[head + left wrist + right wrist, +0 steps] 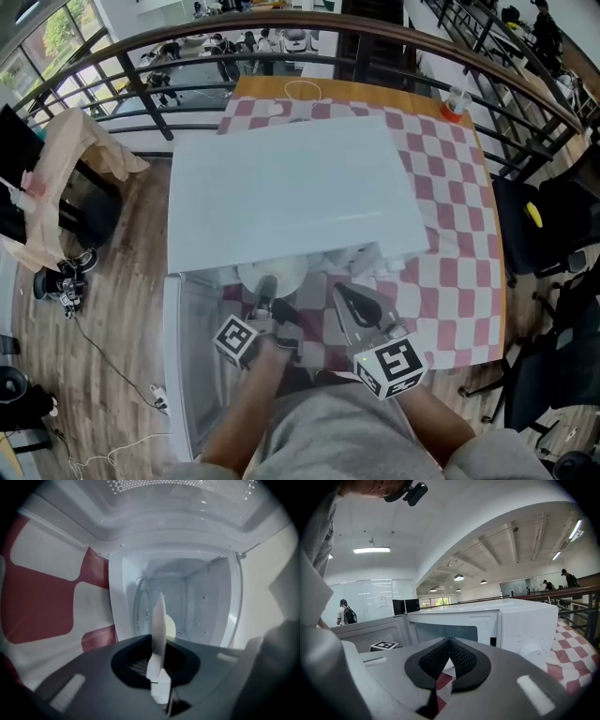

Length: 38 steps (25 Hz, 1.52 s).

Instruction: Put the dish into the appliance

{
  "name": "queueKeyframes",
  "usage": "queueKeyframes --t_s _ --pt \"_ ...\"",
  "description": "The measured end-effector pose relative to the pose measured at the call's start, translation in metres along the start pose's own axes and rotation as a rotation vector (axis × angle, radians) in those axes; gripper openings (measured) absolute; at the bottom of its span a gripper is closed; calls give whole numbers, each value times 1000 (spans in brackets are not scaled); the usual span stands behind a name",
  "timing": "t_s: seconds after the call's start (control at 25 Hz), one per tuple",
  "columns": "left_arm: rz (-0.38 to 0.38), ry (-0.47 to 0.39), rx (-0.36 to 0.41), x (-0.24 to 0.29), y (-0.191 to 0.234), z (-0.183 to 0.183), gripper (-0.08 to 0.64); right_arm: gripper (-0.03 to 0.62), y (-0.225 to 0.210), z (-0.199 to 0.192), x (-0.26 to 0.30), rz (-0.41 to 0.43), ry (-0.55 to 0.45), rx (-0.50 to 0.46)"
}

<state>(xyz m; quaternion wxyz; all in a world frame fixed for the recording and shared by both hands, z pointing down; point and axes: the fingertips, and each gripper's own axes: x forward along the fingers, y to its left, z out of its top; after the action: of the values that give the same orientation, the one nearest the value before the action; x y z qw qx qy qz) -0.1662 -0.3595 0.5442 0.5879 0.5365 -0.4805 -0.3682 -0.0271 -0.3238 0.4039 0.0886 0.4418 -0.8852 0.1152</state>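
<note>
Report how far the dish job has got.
Done: the microwave has its door open, and the left gripper is shut on the white dish, held edge-on. In hand: the dish is at the mouth of the open cavity, not yet set down inside. Left: carry it in, set it down, release. The right gripper is shut and empty.

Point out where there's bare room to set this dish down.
The microwave cavity looks bare, with only its turntable inside. The checkered cloth right of the microwave is free out to its edge. It is crowded in front: the open door, the left gripper with the dish, and the right gripper.
</note>
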Motion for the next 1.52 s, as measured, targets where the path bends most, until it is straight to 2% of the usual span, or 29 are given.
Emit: queueKeyframes --t_s 0.52,0.8,0.92,1.0,1.2,1.24,1.28,1.36,1.52 --pt "61 -12 -35 12 17 3 26 -2 -1 -4 0 12 3 13" --pt "80 14 25 15 16 4 28 -2 3 -9 0 25 4 22" --pt "143 52 91 12 22 0 38 -2 6 -12 -1 31 7 24" --pt "173 85 151 11 26 -1 75 -2 9 -13 -2 35 8 26" --pt "164 131 260 11 21 -3 104 -2 10 -16 -5 40 9 32" --pt "155 144 284 10 19 -4 145 -2 11 -16 -6 41 8 33" --pt "149 158 312 9 18 -5 215 -2 11 -16 -6 41 6 33" --pt "165 186 391 6 17 -7 286 -2 12 -15 -7 43 4 36" --pt "221 227 639 -2 18 -10 394 -2 16 -20 -8 54 7 38"
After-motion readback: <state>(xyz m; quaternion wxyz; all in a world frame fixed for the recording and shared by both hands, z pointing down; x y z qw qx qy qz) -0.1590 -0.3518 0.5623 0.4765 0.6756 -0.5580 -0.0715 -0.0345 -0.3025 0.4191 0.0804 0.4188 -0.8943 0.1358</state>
